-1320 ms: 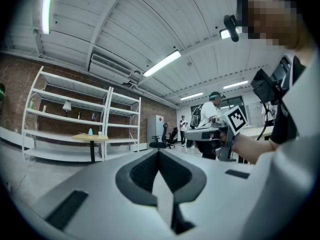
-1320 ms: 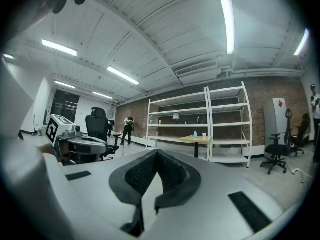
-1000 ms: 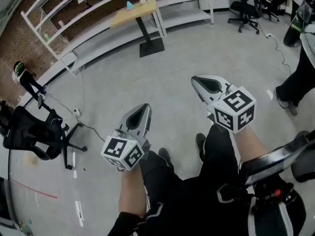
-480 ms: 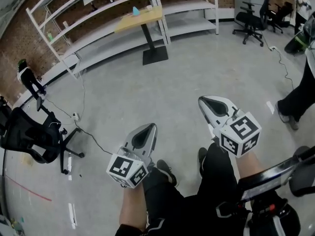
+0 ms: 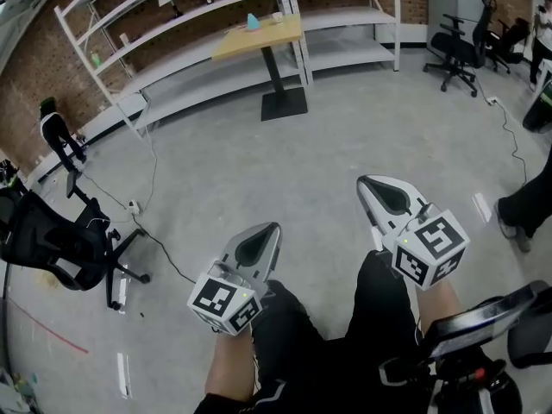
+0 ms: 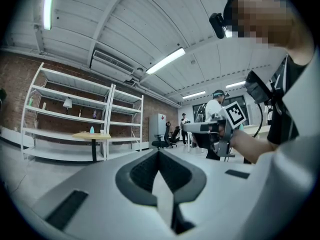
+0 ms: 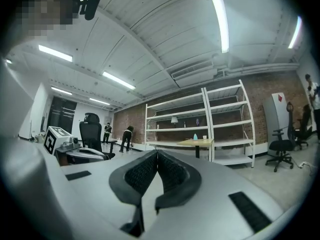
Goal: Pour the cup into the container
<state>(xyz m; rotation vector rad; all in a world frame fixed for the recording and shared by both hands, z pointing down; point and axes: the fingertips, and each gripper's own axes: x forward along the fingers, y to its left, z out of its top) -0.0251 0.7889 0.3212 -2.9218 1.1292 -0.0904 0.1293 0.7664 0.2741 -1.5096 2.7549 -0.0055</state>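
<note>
Since a second ago the wooden table has drawn closer, and both grippers sit lower in my head view. The left gripper and right gripper are clenched on nothing and carried level, pointing ahead, which I judge is simply for the walk over. The small white cup and a pale blue vessel stand on that table at twelve o'clock, well apart from both grippers.
</note>
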